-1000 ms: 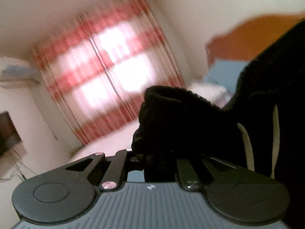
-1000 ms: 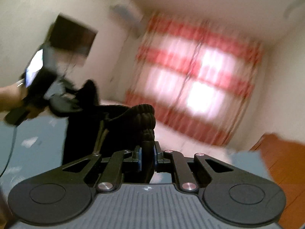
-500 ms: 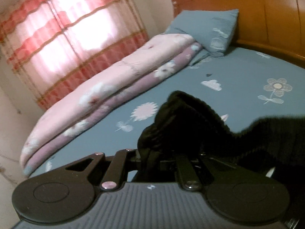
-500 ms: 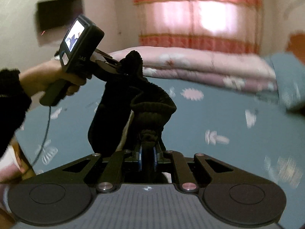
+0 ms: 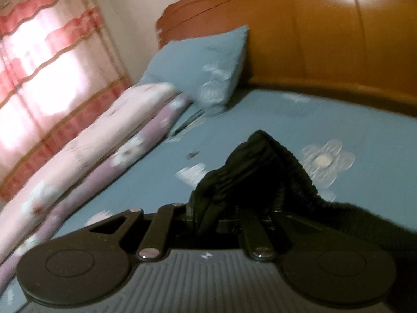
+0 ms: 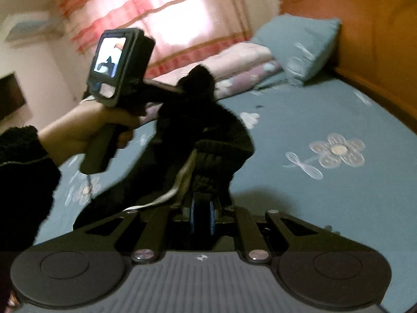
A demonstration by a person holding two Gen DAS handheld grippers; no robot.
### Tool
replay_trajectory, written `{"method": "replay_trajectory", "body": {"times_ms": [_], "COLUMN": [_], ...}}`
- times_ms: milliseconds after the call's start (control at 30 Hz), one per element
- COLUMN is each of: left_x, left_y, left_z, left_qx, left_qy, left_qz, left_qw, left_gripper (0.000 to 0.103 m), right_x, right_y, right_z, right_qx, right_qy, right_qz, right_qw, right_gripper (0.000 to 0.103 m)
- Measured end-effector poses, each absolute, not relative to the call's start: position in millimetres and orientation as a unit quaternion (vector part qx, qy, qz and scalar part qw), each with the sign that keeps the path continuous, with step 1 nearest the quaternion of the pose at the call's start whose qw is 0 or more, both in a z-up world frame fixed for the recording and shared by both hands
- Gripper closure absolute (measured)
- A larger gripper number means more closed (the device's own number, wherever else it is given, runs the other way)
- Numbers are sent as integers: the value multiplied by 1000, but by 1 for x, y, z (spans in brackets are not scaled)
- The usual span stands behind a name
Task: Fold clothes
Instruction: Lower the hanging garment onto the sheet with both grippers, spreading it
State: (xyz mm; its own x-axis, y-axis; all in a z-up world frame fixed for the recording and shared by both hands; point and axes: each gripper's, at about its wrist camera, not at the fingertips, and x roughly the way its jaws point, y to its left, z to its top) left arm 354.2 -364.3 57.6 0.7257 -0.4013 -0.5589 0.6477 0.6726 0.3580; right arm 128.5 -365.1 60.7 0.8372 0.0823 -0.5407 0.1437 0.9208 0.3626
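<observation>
From the left wrist view, the left gripper (image 5: 224, 208) has its jaws pinched almost shut on a bunched fold of the black ribbed knit garment (image 5: 260, 172), which rises in a dark peak just ahead of the fingers and trails off to the right, above the teal bedsheet with white flower prints (image 5: 365, 130). To lay it out well, I'd judge both pinched edges want to go down to the sheet level with each other and be drawn apart until the cloth between them is taut, so it lands flat and not in a heap. Past it lie a folded pink and mauve floral quilt (image 5: 86, 154), a teal pillow (image 5: 203, 70) and the orange-brown wooden headboard (image 5: 325, 34). From the right wrist view, the right gripper (image 6: 202, 206) is likewise clamped nearly closed on a thick ribbed edge of the same garment (image 6: 216, 140), with a pale strip, perhaps a label or lining, hanging beside it. The cloth sags between the two grips, dark, heavy-looking and soft, hanging above the bed and seemingly not yet spread on it. The person's left hand (image 6: 86, 127), in a black fuzzy sleeve (image 6: 23, 167), holds the other gripper up at the left, its small screen lit.
</observation>
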Motion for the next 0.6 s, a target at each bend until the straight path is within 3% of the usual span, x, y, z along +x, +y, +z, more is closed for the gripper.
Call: {"method": "replay_trajectory", "body": {"times_ms": [333, 467, 500, 600], "left_x": [364, 363, 363, 361], "left_y": [-431, -445, -447, -450], "left_z": [-44, -69, -72, -77], "left_qx": [292, 314, 318, 329], "left_qy": [277, 282, 280, 287], "left_qz": [-339, -346, -350, -355], "left_qw": [850, 838, 835, 827], "left_gripper": [93, 88, 86, 64], "right_x": [129, 130, 132, 135], "right_y": [-423, -443, -448, -457], "right_z": [-35, -53, -58, -66], "right_qx": [239, 265, 264, 256], "right_qy": [352, 362, 364, 375], "right_qz": [-142, -164, -175, -205], "right_qw": [894, 878, 876, 867], "right_gripper": [90, 90, 90, 79]}}
